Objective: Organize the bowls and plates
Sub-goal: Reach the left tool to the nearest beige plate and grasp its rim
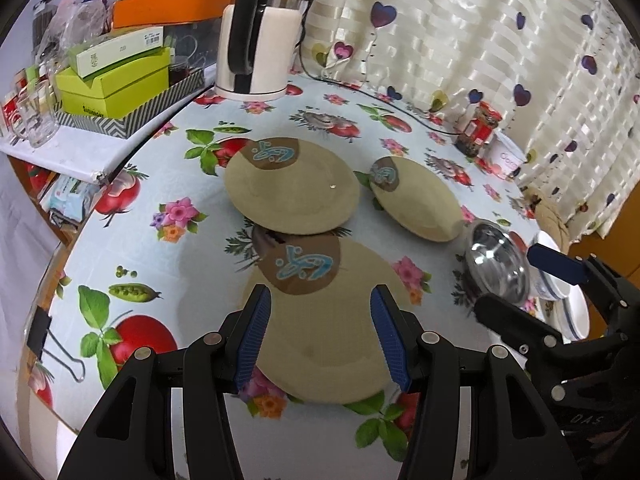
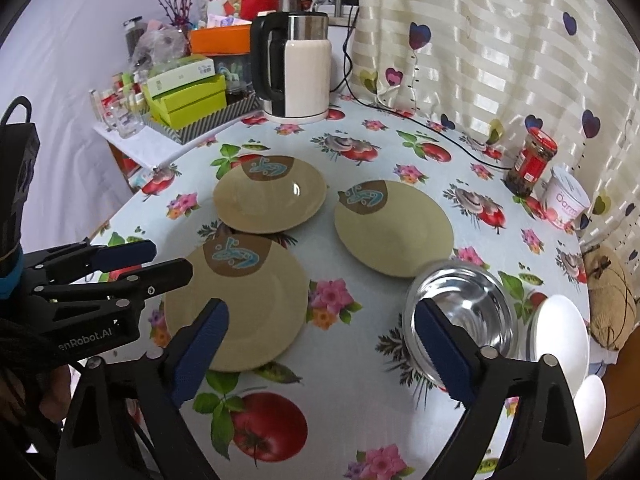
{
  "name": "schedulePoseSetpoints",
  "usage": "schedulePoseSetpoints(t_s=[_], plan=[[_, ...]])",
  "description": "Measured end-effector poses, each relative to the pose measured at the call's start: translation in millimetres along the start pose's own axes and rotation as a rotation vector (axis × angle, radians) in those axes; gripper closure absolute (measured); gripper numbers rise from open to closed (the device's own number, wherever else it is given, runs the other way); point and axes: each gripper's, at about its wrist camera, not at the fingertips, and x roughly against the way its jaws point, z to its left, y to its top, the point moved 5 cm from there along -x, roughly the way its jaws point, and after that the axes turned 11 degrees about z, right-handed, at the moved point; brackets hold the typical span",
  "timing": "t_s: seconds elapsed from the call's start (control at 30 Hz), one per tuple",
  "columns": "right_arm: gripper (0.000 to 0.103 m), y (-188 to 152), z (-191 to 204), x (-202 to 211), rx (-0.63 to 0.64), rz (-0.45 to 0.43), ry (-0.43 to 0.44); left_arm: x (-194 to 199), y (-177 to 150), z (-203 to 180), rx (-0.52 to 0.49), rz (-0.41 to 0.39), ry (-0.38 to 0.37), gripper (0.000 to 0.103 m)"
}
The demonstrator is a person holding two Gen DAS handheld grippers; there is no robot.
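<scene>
3 round beige plates with brown-and-blue emblems are lying on the fruit-print tablecloth [image 2: 360, 412]: the nearest plate [image 1: 328, 320], the far-left plate [image 1: 292, 188] overlapping its rim, the third plate [image 1: 416, 200] apart. a shiny steel bowl [image 2: 464, 320] is sitting beside white bowls [image 2: 560, 332]. the left gripper [image 1: 320, 336] is hovering wide open, empty, over the nearest plate. the right gripper [image 2: 320, 352] is gaping wide, holding nothing.

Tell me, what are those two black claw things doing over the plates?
A person holds a gripper in each hand above a table with a fruit-print cloth. The left gripper hangs open over the nearest tan plate; the right gripper is open by the steel bowl. Neither holds anything. Two more tan plates and white dishes lie unstacked.
</scene>
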Motion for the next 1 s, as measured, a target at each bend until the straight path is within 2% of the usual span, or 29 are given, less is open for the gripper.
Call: schedulePoseSetpoints(t_s=[0.27, 0.5, 0.77, 1.0], plan=[[0.021, 19.7, 3.0, -12.2, 0.016, 0.007, 0.011, -8.2, 10.7, 15.9, 0.011, -0.006, 0.008, 0.05], [0.036, 31.8, 7.2, -29.3, 0.023, 0.034, 0.04, -15.5, 22.1, 29.0, 0.018, -0.01, -0.002, 0.05], [0.039, 46.9, 12.4, -46.8, 0.013, 0.047, 0.098, -30.9, 37.7, 43.5, 0.043, 0.003, -0.035, 0.05], [0.038, 60.9, 13.5, -58.7, 0.008, 0.055, 0.081, -46.1, 50.1, 54.3, 0.061, 0.029, -0.052, 0.057]])
